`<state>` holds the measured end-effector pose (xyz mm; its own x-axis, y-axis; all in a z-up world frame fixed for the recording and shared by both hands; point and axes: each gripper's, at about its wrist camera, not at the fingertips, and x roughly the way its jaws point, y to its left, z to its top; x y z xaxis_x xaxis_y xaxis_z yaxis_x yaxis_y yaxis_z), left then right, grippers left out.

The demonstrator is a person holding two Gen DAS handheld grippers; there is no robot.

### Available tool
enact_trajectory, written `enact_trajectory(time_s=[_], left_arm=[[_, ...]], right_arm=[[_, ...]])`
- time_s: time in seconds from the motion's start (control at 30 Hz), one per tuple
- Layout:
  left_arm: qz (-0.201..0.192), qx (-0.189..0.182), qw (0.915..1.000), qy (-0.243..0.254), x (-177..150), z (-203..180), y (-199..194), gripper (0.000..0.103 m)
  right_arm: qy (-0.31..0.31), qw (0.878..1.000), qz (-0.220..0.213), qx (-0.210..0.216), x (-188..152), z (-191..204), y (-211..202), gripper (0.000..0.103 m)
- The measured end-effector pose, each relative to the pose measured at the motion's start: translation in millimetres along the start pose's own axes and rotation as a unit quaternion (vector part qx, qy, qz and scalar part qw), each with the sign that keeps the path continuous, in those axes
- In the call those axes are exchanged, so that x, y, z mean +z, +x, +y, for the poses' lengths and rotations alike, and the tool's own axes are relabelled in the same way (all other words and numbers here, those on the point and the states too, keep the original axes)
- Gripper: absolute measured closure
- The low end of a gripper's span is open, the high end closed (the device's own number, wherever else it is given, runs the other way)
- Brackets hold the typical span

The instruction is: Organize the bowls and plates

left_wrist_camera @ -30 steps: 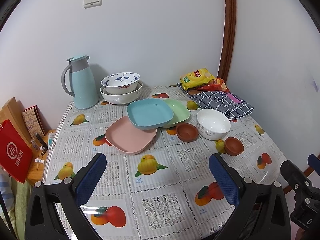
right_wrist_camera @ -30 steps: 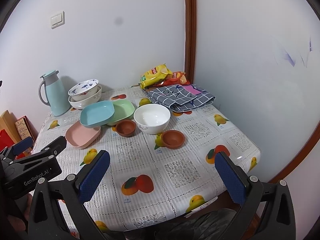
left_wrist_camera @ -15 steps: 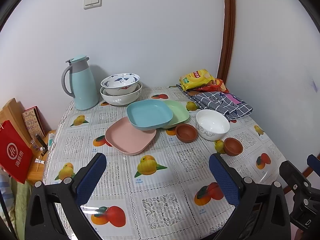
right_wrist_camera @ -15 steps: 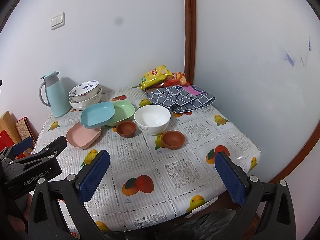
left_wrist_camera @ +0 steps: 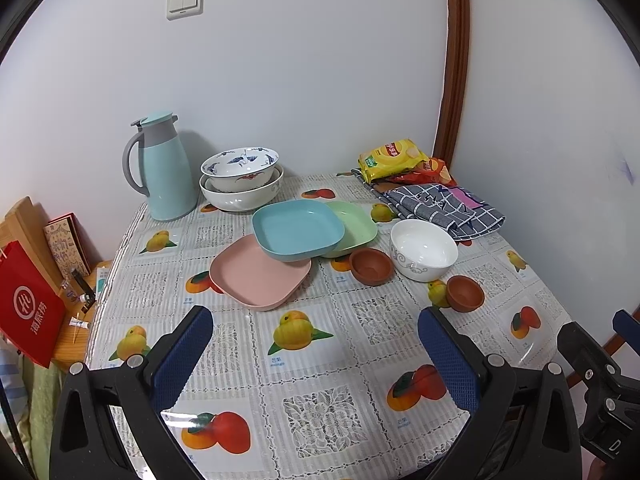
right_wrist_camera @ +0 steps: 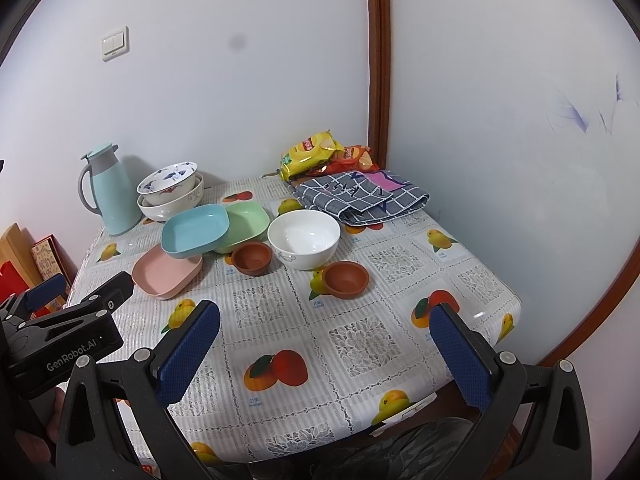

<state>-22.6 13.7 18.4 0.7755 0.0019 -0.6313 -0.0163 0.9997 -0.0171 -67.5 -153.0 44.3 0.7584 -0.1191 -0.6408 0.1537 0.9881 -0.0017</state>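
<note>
A blue plate [left_wrist_camera: 298, 230] lies tilted on a pink plate [left_wrist_camera: 256, 278] and a green plate [left_wrist_camera: 354, 226] in mid-table. A white bowl [left_wrist_camera: 423, 249] and two small brown bowls [left_wrist_camera: 371, 267] [left_wrist_camera: 465, 293] stand to their right. Two patterned bowls [left_wrist_camera: 240, 184] are stacked at the back. My left gripper [left_wrist_camera: 316, 360] is open and empty over the table's near edge. My right gripper [right_wrist_camera: 326, 348] is open and empty, short of the brown bowl [right_wrist_camera: 345, 279], white bowl [right_wrist_camera: 304, 238] and plates [right_wrist_camera: 196, 230].
A light-blue thermos jug [left_wrist_camera: 162, 172] stands at the back left. Snack bags [left_wrist_camera: 394, 158] and a checked cloth [left_wrist_camera: 440, 204] lie at the back right by the wall corner. A red bag [left_wrist_camera: 28, 312] and boards lean left of the table [left_wrist_camera: 304, 408].
Both views have shifted very slightly; the dishes have not moved and both grippers remain open and empty.
</note>
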Motion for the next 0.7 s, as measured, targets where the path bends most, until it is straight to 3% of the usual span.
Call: enact_trajectory(time_s=[0.7], left_arm=[[-0.001, -0.005, 1.0, 0.006, 0.7, -2.9, 3.0, 0.0]], right_arm=[[0.009, 1.0, -0.003, -0.001, 1.3, -2.7, 2.5, 0.0]])
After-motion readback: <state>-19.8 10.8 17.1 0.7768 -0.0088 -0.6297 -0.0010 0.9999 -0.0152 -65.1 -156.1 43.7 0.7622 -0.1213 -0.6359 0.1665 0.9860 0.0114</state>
